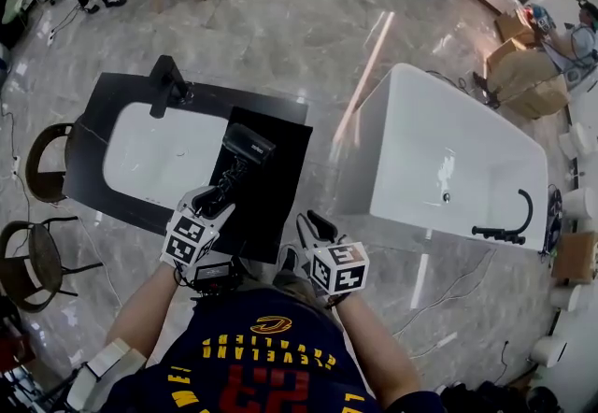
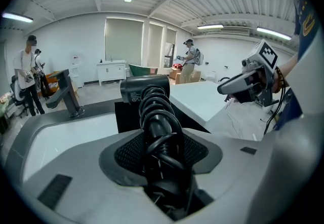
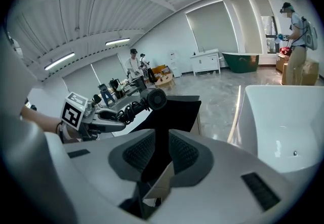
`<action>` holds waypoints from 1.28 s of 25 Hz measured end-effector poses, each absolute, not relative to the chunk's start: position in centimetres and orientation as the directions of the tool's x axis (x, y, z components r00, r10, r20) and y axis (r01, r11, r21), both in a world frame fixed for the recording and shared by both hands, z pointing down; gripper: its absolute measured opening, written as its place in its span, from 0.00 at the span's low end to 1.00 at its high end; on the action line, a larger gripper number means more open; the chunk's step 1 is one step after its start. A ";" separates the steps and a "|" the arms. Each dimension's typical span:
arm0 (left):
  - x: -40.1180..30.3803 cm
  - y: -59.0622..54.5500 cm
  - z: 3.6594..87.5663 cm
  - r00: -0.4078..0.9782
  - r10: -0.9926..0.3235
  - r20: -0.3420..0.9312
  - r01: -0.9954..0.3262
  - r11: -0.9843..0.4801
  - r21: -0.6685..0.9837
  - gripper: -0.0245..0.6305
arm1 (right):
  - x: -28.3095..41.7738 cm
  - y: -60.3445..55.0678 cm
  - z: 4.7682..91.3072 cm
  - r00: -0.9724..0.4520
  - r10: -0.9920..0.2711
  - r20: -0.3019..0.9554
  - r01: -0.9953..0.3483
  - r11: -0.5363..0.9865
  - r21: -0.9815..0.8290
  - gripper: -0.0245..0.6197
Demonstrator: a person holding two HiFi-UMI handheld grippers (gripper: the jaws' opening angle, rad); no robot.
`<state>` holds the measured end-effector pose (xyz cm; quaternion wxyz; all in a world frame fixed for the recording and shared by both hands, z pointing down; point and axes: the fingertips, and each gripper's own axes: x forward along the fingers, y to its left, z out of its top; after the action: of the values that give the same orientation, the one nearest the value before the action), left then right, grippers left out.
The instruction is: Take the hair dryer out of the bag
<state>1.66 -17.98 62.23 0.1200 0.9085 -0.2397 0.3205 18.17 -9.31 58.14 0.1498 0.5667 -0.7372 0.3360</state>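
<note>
The black hair dryer (image 1: 245, 148) has its cord coiled round the handle. My left gripper (image 1: 220, 201) is shut on that handle, and the dryer's head points away from me, above the bag. In the left gripper view the coiled handle (image 2: 161, 132) sits between the pads and the barrel (image 2: 146, 88) stands beyond them. The black bag (image 1: 271, 187) lies flat on the sink counter. My right gripper (image 1: 313, 229) is at the bag's near edge, its jaws shut on a fold of black bag fabric (image 3: 157, 132) with a pale tag. The right gripper view shows the dryer (image 3: 152, 100) out of the bag.
A black counter (image 1: 107, 98) holds a white basin (image 1: 154, 154) and a black faucet (image 1: 168, 84). To the right stands a white bathtub (image 1: 448, 159). Two dark chairs (image 1: 47, 163) are at the left. People and cardboard boxes (image 1: 523, 75) stand farther off.
</note>
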 end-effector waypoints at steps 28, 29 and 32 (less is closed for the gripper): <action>6.9 -18.7 70.1 0.533 -0.315 0.785 -0.540 -0.841 0.028 0.37 | 19.3 -9.7 60.4 -0.300 -0.701 0.647 -0.940 0.101 -0.326 0.16; 7.0 -18.6 70.3 0.528 -0.315 0.789 -0.542 -0.840 0.028 0.37 | 19.3 -9.7 60.5 -0.301 -0.700 0.648 -0.940 0.103 -0.325 0.17; 7.1 -18.3 70.8 0.506 -0.314 0.803 -0.545 -0.838 0.016 0.37 | 19.3 -9.6 60.5 -0.307 -0.697 0.648 -0.938 0.108 -0.328 0.16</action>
<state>7.11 -18.29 70.76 0.1349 0.8573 -0.2506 0.4290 19.27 -9.60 60.48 0.1687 0.5640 -0.7248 0.3578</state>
